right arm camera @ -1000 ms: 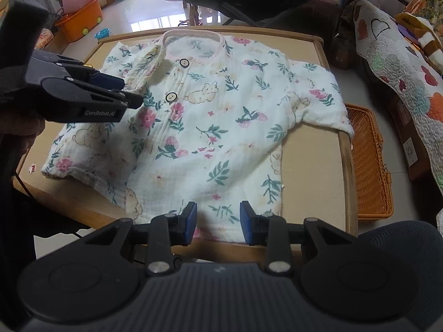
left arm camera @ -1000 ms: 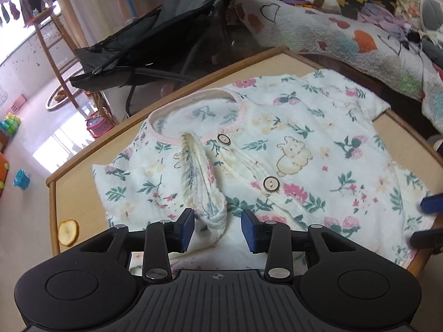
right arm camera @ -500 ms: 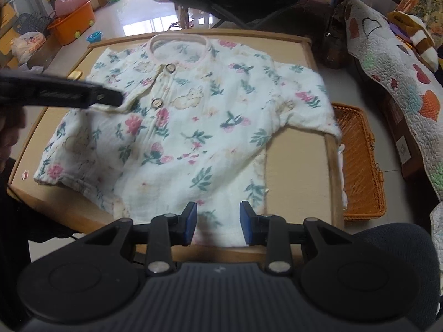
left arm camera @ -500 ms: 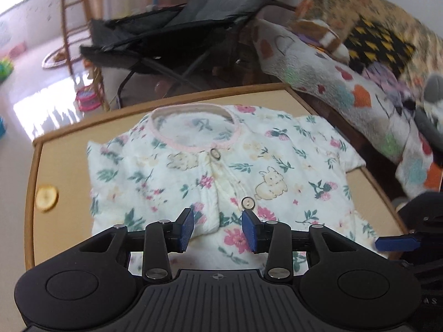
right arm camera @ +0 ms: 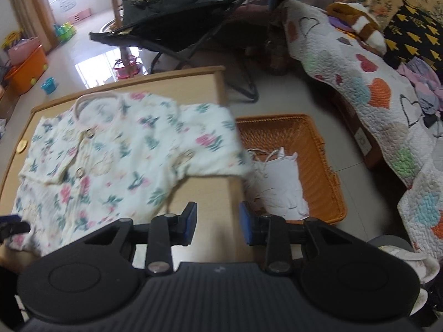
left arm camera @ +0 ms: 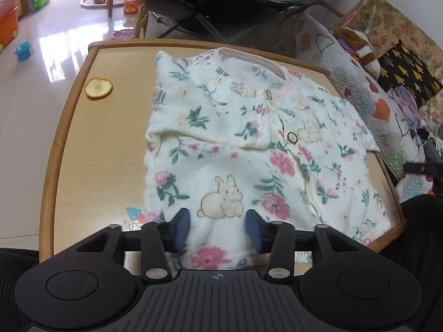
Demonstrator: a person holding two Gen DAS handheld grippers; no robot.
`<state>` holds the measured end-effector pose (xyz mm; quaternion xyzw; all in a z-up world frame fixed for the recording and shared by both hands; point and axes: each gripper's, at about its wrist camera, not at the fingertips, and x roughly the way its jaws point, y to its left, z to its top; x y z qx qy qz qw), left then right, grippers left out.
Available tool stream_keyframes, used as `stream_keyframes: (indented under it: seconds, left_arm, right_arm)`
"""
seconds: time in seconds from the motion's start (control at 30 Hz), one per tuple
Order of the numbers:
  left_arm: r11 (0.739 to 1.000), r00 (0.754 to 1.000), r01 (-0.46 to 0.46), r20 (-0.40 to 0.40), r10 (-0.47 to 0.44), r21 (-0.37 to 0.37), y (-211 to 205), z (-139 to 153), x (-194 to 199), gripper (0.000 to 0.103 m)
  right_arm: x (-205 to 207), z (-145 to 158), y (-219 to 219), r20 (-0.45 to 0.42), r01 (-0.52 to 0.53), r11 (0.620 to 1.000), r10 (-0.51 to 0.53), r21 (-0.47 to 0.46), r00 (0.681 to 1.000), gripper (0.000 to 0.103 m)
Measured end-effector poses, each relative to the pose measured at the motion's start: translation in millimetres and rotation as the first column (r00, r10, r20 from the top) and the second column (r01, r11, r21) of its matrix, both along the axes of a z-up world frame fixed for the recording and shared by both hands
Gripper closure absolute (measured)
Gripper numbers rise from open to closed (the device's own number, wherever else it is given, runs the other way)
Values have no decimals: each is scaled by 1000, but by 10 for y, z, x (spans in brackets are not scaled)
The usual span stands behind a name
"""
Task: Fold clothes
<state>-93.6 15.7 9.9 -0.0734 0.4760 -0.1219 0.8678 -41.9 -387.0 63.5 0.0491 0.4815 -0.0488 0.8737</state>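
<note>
- Floral baby shirt lies front up across the tabletop; collar toward the far edge, one sleeve folded in over the chest, the other sleeve draped past the right edge.
- Left gripper over the shirt's near hem; jaws have just been opening, pads clear of the cloth.
- Right gripper above the bare near right corner, jaws parted, nothing held.
- Orange wicker basket on the floor beside the right edge.

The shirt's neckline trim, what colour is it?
Pale pink, clearest in the left wrist view, on the neckline trim of the shirt.
</note>
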Motion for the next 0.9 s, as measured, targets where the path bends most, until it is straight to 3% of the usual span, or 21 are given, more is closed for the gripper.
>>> stream_keyframes:
  seconds: [0.2,0.5,0.77,0.9]
  left_arm:
    - [997,999,40,2,-40,68,-75,3,-28,52]
    - [1000,1000,-4,0,4,12,67,38,-99,52]
    - [1000,1000,8,2,-8,26,39,35,-107,51]
    - [1000,1000,13,-1,-13,28,40,39,-102,51]
  right_arm:
    - [214,-6,-156,32,34,999,-33,-23,999,70]
    - [598,-224,-295,5,79,996,-79,32,997,70]
    - [737,-521,-304,-57,74,994,-70,79,996,71]
    - [748,-545,-313,-48,68,993,-64,98,997,74]
